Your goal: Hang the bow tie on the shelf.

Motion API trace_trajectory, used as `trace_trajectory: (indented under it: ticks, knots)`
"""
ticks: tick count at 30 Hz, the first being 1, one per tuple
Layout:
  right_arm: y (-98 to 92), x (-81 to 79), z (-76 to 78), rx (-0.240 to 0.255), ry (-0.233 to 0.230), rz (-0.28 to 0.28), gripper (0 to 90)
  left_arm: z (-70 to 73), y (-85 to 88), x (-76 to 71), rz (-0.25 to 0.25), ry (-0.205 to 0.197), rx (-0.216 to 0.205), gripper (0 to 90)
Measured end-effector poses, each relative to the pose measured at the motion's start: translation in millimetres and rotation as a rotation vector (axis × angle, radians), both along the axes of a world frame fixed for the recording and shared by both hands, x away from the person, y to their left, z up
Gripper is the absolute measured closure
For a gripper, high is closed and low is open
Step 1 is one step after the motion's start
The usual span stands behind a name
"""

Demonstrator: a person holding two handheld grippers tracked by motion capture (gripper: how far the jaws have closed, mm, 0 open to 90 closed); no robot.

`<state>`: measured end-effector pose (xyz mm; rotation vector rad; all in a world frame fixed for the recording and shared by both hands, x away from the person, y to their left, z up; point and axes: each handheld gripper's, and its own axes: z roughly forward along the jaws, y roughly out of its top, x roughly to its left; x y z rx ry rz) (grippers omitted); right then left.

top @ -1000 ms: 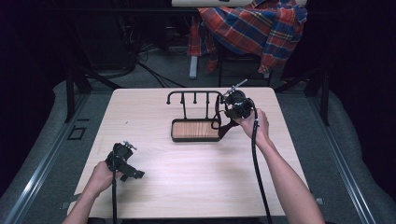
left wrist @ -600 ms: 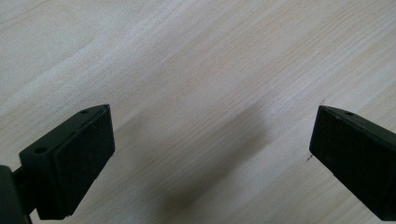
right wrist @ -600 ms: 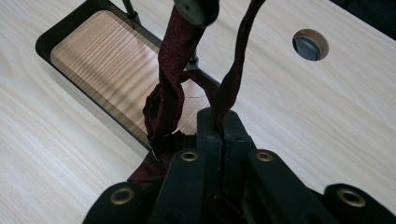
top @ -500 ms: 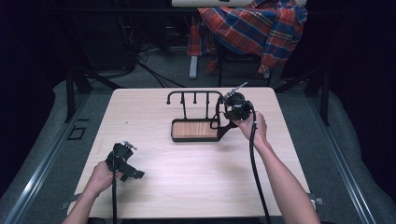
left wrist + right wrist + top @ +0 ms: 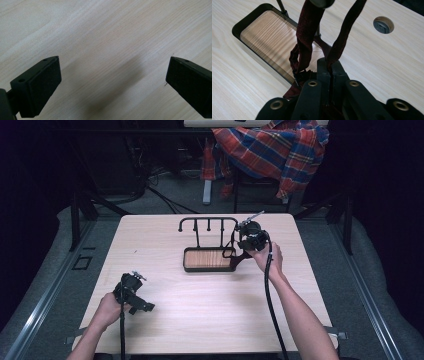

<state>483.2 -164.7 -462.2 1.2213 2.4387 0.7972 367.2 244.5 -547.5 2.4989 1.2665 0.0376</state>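
High view: right gripper [image 5: 246, 245] at rack's [image 5: 209, 224] right end, over tray [image 5: 186, 266] edge; left gripper [image 5: 136, 296] low on table [image 5: 210, 315].
Left gripper view: jaws wide, nothing between.
Right gripper view: jaws clamped on dark red strap [image 5: 342, 37] hanging from rack.

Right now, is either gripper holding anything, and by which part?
The right gripper is shut on the dark red strap, pinching one hanging run of it beside the rack. The left gripper holds nothing.

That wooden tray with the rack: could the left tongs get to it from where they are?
Probably yes. The left tongs hang open above bare table, nothing blocking the tray; the right tongs, pinching a dark red strap, work at its far corner.
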Motion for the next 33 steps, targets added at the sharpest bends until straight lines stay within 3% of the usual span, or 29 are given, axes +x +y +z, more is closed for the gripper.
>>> trace_trajectory:
  ticks: [4,13,26,33]
  knots:
    - [0.0,1.6,-4.6,0.027,0.007,-0.010,87.5,0.0,0.0,0.1,-0.001,0.001,0.000,0.1]
    - [0.6,3.2,-7.4,0.025,0.006,-0.020,86.8,0.1,-0.4,0.1,-0.005,0.001,0.004,0.3]
    - [2.6,3.9,-15.7,0.047,-0.032,-0.069,86.2,-0.3,-0.7,-0.1,-0.006,0.001,0.005,0.3]
    - [7.1,4.5,-19.0,0.030,-0.042,-0.068,85.7,0.2,-1.4,-0.3,-0.008,0.003,0.008,0.3]
